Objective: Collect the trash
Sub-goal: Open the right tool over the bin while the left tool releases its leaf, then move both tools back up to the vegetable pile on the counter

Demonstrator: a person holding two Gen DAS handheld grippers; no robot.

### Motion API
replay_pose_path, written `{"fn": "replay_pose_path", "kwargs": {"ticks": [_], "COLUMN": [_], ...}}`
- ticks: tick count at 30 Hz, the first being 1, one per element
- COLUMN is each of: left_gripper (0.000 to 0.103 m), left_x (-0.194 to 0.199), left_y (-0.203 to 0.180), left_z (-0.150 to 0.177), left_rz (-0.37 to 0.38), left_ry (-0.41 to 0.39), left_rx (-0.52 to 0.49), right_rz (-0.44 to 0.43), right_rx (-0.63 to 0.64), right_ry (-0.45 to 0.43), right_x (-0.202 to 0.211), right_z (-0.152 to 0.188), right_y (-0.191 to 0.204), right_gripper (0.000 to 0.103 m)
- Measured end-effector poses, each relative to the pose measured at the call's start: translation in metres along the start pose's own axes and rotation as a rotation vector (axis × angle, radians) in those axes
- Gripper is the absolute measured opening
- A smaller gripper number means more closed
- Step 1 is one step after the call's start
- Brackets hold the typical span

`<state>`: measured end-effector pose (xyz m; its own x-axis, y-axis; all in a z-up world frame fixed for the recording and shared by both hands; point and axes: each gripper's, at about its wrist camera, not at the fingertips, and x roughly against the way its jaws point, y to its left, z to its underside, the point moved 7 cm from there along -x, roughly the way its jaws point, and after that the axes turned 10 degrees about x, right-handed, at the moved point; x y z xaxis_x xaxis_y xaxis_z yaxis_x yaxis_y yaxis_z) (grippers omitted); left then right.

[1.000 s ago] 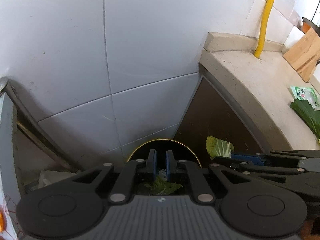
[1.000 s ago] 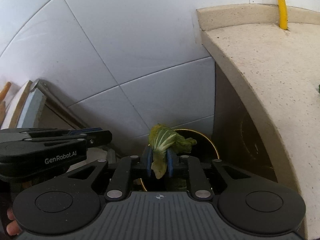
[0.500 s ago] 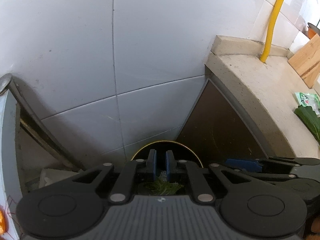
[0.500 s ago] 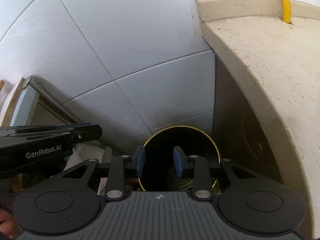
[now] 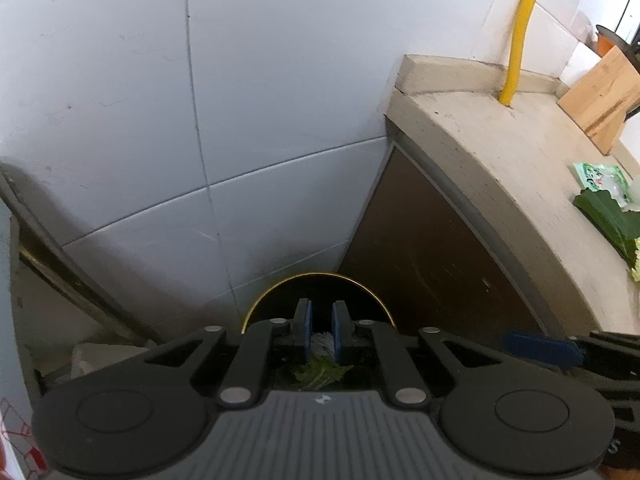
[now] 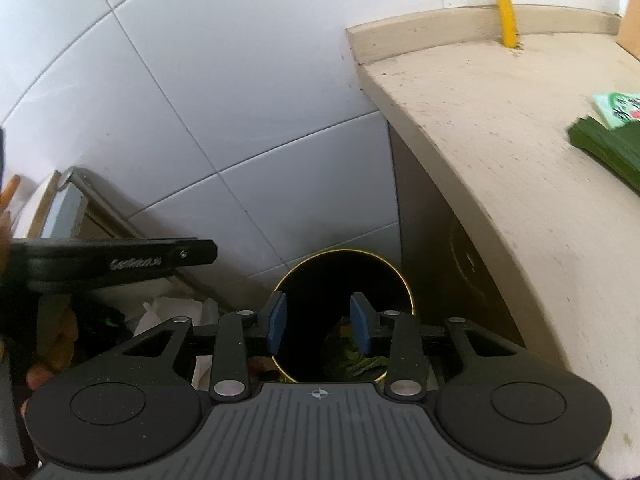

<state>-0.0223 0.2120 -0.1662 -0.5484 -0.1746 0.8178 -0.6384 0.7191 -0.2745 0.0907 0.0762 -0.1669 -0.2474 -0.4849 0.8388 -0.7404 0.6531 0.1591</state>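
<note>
Green leaf scraps lying at the bottom of a black, gold-rimmed bin set on the floor against white wall tiles, beside the desk. Above the bin, right claw opening, nothing between its blue pads. Alongside, left claw nearly closed, pinching a pale-veined leaf over the bin mouth. On the desk, more greens, a green packet; yellow pipe behind.

Green leaf scraps lying in bin; more leaf, wrapper on counter.
</note>
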Motion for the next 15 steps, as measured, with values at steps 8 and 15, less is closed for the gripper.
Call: {"fn": "replay_pose_path", "kwargs": {"ticks": [8,15], "left_gripper": [0.012,0.013], "left_x": [0.0,0.003], "left_y": [-0.013,-0.019], "left_z": [0.006,0.009], "left_rz": [0.016,0.034], "left_ry": [0.007,0.002], "left_rx": [-0.07,-0.093], "right_rz": [0.029,0.082], "right_rx": [-0.035,-0.058], "right_ry": [-0.021,-0.1], "right_x": [0.024,0.07], "right_z": [0.016,0.024], "right_y": [-0.007,-0.016], "right_gripper": [0.046,0.046]}}
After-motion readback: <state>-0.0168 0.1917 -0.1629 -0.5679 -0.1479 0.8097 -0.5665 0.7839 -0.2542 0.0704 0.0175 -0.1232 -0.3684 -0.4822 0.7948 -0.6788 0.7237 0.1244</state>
